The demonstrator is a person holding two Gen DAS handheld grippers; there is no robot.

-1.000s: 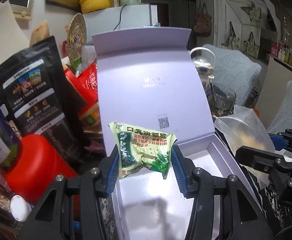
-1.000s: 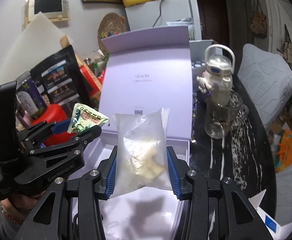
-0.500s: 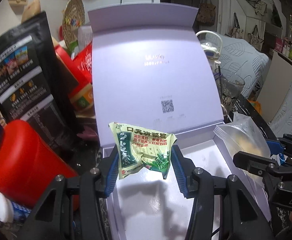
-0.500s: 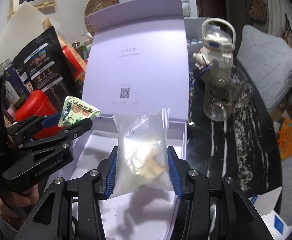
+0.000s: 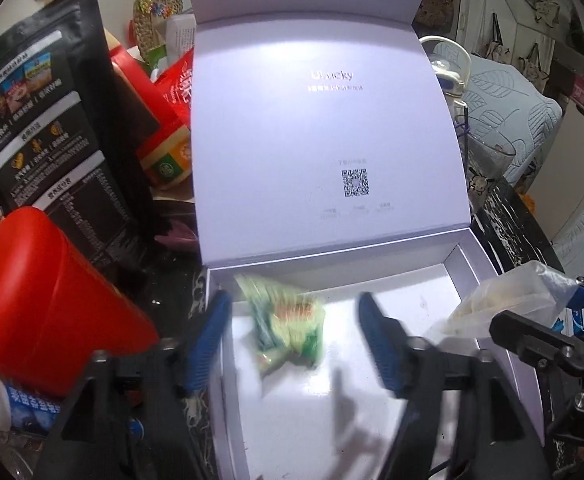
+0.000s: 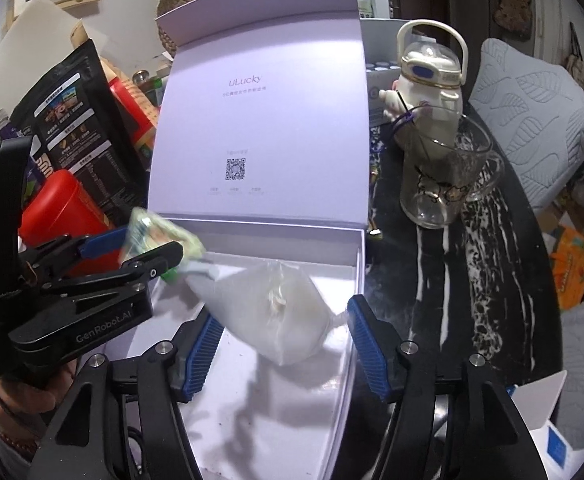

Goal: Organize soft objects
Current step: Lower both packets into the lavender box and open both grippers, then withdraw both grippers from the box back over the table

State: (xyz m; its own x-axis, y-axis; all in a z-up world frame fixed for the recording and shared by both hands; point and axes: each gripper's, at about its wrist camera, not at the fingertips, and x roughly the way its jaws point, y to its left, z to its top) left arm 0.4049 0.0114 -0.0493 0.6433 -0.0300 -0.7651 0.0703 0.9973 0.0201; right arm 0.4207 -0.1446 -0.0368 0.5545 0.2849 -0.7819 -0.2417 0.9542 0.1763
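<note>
Left gripper (image 5: 292,340): jaws opening; green packet (image 5: 288,328) blurred between pads, untouched, over box (image 5: 371,420) lower centre.
Right gripper (image 6: 284,344): jaws opening; clear bag (image 6: 268,312) loose between pads, centre frame.

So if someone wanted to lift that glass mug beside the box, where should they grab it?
Probably by the glass mug's handle or rim, coming from above on its right: it stands upright, with the white bottle close behind and the box on its left.
</note>
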